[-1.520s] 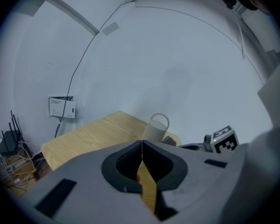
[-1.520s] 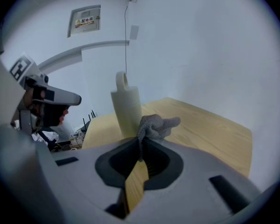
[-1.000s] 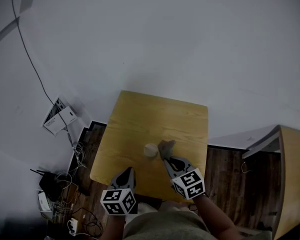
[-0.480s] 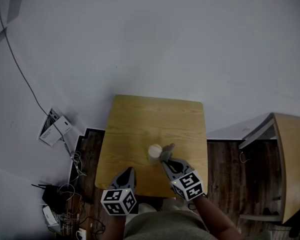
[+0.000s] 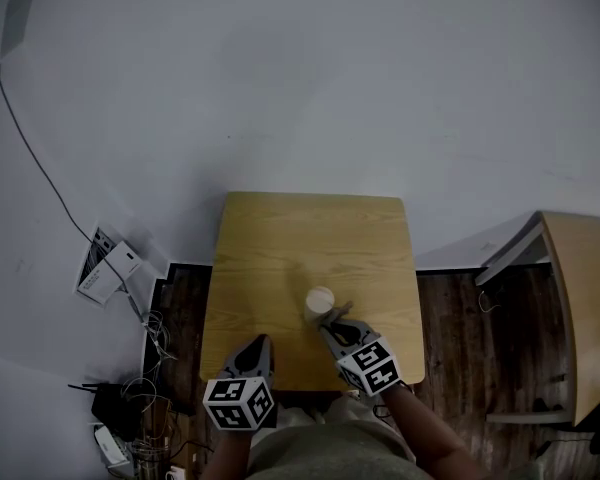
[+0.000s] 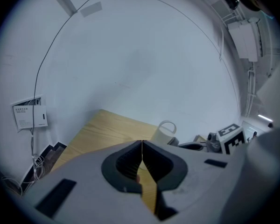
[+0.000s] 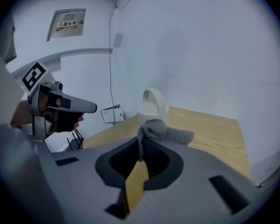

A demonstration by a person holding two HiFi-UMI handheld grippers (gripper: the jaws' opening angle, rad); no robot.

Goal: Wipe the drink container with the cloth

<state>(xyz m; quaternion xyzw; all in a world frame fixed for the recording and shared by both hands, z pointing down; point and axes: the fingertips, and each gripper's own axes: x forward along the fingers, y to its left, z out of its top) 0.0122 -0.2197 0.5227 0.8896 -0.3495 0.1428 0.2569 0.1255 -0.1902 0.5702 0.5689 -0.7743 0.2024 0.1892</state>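
Note:
A white drink container (image 5: pixel 319 302) with a loop handle (image 7: pixel 153 98) stands upright on the wooden table (image 5: pixel 280 248), near its front edge. My right gripper (image 5: pixel 330 325) is shut on a grey cloth (image 7: pixel 162 132), and the bunched cloth rests against the container's right side. In the left gripper view the container (image 6: pixel 163 134) shows ahead and to the right. My left gripper (image 5: pixel 258 346) hovers over the table's front edge, left of the container, its jaws shut with nothing between them.
A second wooden table (image 5: pixel 585 308) stands to the right. Tangled cables and small devices (image 5: pixel 125 408) lie on the dark floor at the left, with a paper box (image 5: pixel 105 271) by the wall. A white wall rises behind the table.
The head view has shifted, so the table sits lower and nearer. My right gripper with the cloth has drawn back toward me beside the container. The left gripper has stayed put.

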